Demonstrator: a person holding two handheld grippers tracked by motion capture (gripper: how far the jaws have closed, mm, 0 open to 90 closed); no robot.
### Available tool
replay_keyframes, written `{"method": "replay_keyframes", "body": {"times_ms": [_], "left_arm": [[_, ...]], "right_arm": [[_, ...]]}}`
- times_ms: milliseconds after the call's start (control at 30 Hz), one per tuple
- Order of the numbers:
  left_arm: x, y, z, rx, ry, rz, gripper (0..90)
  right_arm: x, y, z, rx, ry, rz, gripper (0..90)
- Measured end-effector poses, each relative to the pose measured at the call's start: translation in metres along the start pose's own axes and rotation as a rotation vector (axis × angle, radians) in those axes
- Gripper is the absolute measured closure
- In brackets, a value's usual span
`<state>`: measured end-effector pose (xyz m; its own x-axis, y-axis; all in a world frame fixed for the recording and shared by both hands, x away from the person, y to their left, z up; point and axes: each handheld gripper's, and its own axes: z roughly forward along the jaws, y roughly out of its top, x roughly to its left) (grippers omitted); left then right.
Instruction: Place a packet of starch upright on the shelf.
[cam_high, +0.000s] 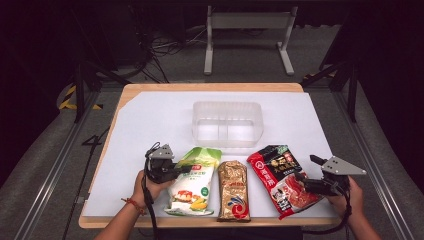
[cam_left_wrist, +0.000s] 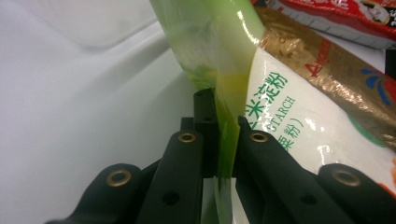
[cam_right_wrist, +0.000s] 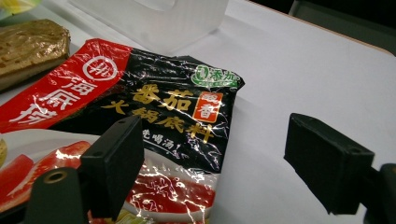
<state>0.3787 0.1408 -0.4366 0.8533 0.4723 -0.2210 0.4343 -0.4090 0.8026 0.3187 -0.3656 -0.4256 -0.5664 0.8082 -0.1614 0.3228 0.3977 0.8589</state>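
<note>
A green-and-white starch bag (cam_high: 194, 181) lies near the table's front edge. My left gripper (cam_high: 184, 170) is shut on the bag's green upper edge (cam_left_wrist: 223, 116), which is pinched thin between its black jaws. A gold packet (cam_high: 233, 190) lies to the bag's right, and past it a red-and-black hotpot-base packet (cam_high: 282, 178). My right gripper (cam_high: 303, 181) stands open at that packet's right edge, one jaw over the packet (cam_right_wrist: 187, 116) and the other over the bare white sheet. A clear plastic bin (cam_high: 228, 123) stands empty at the middle of the table.
A white sheet (cam_high: 150, 120) covers the wooden table. A grey metal stand (cam_high: 247, 35) and cables are on the floor beyond the far edge. Aluminium rails run along both sides of the table.
</note>
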Motion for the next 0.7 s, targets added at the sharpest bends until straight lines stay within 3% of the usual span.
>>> {"method": "replay_keyframes", "body": {"times_ms": [167, 200, 300, 433, 567, 700], "left_arm": [[-0.013, 0.008, -0.022, -0.114, 0.016, 0.032, 89.8], [-0.013, 0.008, -0.022, -0.114, 0.016, 0.032, 89.8], [-0.022, 0.014, -0.035, -0.177, 0.022, 0.057, 89.8], [-0.031, 0.020, -0.046, -0.224, 0.031, 0.083, 89.8], [-0.044, 0.026, -0.056, -0.301, 0.065, 0.127, 89.9], [-0.056, 0.033, -0.062, -0.329, 0.094, 0.177, 89.9]], "right_arm": [[0.001, 0.000, 0.001, 0.004, -0.002, -0.001, 20.3], [0.001, 0.000, 0.001, 0.005, -0.002, -0.002, 20.3], [0.001, -0.001, 0.002, 0.015, -0.002, -0.008, 20.6], [-0.003, -0.004, 0.003, 0.024, -0.009, 0.005, 20.8], [-0.004, -0.004, 0.003, 0.021, -0.008, 0.011, 20.7], [-0.003, -0.004, 0.003, 0.022, -0.009, 0.007, 20.7]]}}
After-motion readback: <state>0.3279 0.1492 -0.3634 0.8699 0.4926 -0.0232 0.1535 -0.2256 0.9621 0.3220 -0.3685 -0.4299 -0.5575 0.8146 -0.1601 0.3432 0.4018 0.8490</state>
